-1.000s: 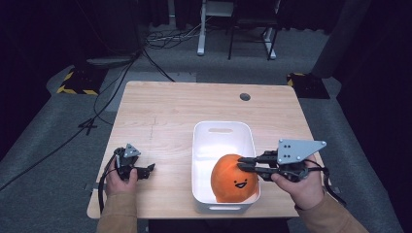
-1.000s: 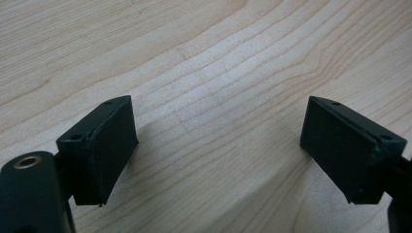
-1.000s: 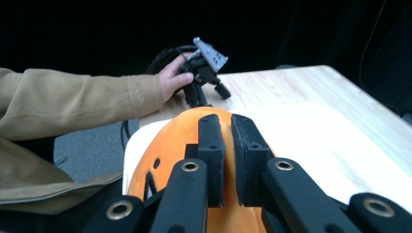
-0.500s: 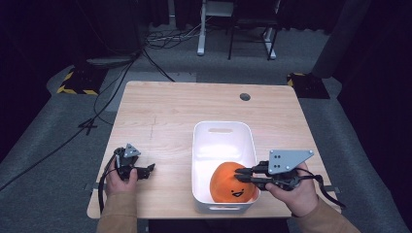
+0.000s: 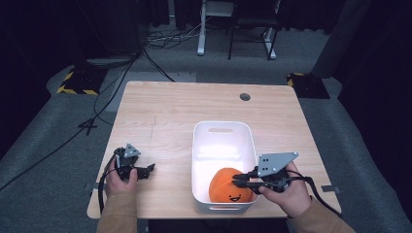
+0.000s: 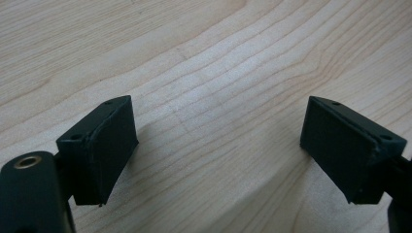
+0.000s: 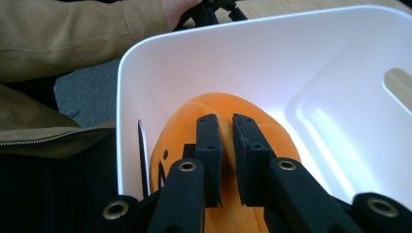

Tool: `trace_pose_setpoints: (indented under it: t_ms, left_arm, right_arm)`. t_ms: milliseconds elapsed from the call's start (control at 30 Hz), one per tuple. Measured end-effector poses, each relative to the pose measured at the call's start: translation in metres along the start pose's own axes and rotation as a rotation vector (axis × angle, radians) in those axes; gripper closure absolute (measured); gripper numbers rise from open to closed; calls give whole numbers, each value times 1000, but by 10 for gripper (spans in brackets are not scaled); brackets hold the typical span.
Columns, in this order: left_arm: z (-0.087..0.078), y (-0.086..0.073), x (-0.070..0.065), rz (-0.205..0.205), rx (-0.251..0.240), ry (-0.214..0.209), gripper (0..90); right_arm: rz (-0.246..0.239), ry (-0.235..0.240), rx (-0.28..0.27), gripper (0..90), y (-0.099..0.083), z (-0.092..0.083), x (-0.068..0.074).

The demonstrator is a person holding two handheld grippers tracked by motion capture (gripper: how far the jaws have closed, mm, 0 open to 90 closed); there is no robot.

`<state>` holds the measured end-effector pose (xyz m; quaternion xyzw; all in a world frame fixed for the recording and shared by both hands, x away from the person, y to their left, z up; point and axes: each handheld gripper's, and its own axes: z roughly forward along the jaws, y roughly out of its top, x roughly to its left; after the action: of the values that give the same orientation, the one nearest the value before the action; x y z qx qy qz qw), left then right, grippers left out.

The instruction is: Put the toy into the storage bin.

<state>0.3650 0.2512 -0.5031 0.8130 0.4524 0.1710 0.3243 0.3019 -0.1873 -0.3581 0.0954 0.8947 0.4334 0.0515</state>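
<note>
An orange plush toy point(image 5: 228, 189) with a small black face lies in the near end of the white bin point(image 5: 221, 141) on the wooden table point(image 5: 170, 111). My right gripper point(image 5: 239, 180) reaches in over the bin's right rim and is shut on the toy. In the right gripper view its jaws point(image 7: 227, 121) pinch a fold of the orange plush toy point(image 7: 272, 126) inside the bin point(image 7: 340, 73). My left gripper point(image 5: 150, 168) rests low at the table's near left, open. In the left gripper view its jaws point(image 6: 218, 141) stand wide over the bare table point(image 6: 194, 58).
The bin's far half holds nothing, with a handle slot point(image 5: 220, 130) in its far wall. A round cable hole point(image 5: 245, 96) sits near the table's far right edge. Cables point(image 5: 97, 116) trail on the floor at the left. A sleeve point(image 7: 73, 39) lies beyond the bin's rim.
My right gripper has sunk with the orange toy, which now sits lower in the near end of the bin. The left gripper has stayed where it was.
</note>
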Motion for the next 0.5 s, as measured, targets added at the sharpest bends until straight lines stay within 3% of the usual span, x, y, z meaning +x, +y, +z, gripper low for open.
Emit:
trace_pose_setpoints:
  t_ms: [100, 500]
  left_arm:
    - [0, 0, 0, 0, -1, 0, 136]
    - [0, 0, 0, 0, 1, 1, 136]
  right_arm:
    - [18, 13, 31, 801, -3, 5, 0]
    - [52, 22, 10, 706, -3, 5, -1]
